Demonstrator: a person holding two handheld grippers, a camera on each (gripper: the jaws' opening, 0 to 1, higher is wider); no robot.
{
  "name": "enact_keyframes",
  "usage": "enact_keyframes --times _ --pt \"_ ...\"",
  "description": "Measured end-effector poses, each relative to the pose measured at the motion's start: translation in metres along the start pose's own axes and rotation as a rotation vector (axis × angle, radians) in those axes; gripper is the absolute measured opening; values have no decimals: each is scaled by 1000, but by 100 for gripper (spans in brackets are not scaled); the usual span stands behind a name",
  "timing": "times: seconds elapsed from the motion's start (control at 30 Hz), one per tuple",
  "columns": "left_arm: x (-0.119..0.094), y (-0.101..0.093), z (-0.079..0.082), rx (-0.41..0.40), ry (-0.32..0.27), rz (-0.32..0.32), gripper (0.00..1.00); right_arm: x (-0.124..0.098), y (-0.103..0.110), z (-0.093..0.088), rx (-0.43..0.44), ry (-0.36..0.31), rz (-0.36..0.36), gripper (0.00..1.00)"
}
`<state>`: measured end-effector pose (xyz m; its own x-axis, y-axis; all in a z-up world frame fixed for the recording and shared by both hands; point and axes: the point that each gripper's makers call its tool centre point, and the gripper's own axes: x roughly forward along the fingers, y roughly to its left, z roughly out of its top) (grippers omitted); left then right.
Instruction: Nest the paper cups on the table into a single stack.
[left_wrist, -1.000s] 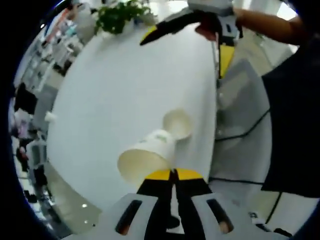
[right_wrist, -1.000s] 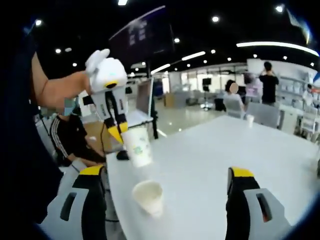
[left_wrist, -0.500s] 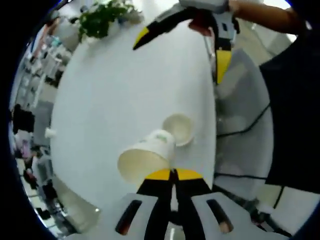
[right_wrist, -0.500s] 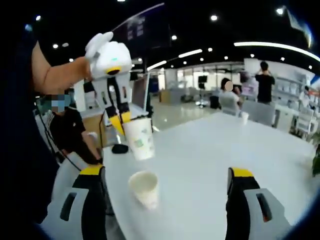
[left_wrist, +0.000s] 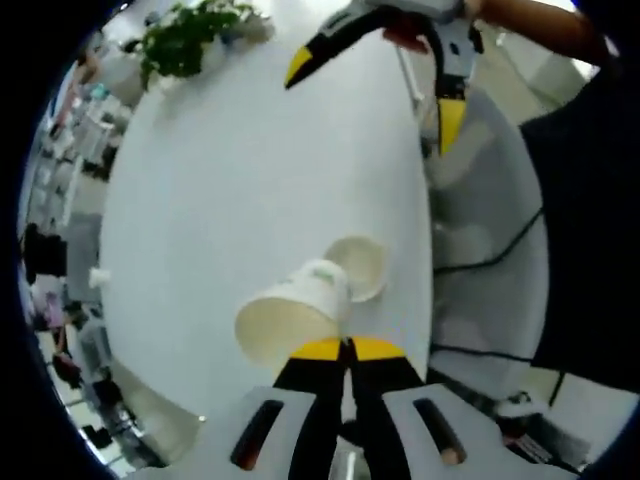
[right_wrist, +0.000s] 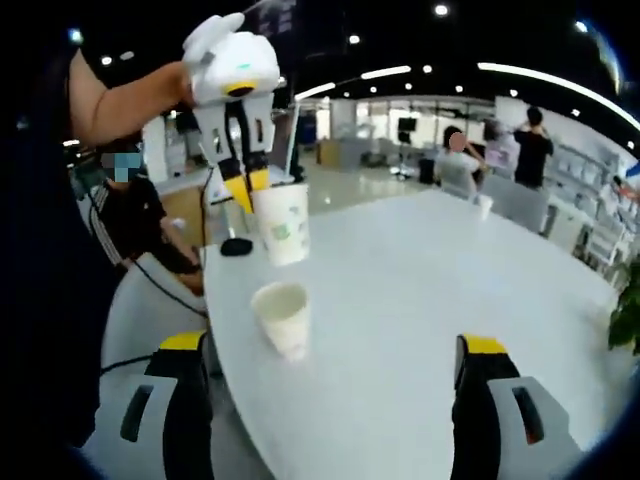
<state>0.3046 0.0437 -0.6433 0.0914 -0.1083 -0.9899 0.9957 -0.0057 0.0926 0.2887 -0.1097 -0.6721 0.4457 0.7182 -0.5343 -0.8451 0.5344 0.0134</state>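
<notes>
My left claw (left_wrist: 346, 347) is pinched on the rim of a paper cup (left_wrist: 290, 312), held aloft above and just short of the second cup (left_wrist: 358, 265), which stands upright near the edge of the white bench (left_wrist: 250, 170). My right claw (right_wrist: 335, 365) is spread wide and carries nothing, hovering over the bench well back from both cups.

To nest cleanly: bring the held cup's base square over the standing cup's mouth, keep its axis plumb, then lower straight down. A tilt would catch the rim and tip the light standing cup toward the bench edge. Let go only once it seats.

The right gripper view gives the side-on picture: held cup (right_wrist: 282, 222) hanging mouth up from the left claw (right_wrist: 248, 183), clear air between it and the standing cup (right_wrist: 283, 317). The left gripper view looks along the cup, showing how the two line up but not their height gap; exact offset hard to judge, fisheye warps it. It also shows the right claw (left_wrist: 375, 75) across the bench and a potted plant (left_wrist: 180, 45) at the far end.
</notes>
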Motion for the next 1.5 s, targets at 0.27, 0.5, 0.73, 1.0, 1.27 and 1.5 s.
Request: enact_keyframes --times 0.27,0.5,0.73,1.0,1.27,1.5 --pt "1 -6 4 15 35 -19 0 -10 2 -8 -9 12 -18 100" --pt "1 -12 7 44 43 -34 0 -13 1 1 -1 -20 -28 100" --pt "3 -13 6 41 60 -36 0 -12 2 0 -5 -16 -24 100" --pt "8 -16 10 47 58 -47 0 -13 1 3 -7 -25 -28 100" --pt "20 -20 8 46 72 -57 0 -13 2 3 -6 -25 -23 100" --pt "28 -26 9 18 75 -70 0 -12 3 2 1 -26 -19 100"
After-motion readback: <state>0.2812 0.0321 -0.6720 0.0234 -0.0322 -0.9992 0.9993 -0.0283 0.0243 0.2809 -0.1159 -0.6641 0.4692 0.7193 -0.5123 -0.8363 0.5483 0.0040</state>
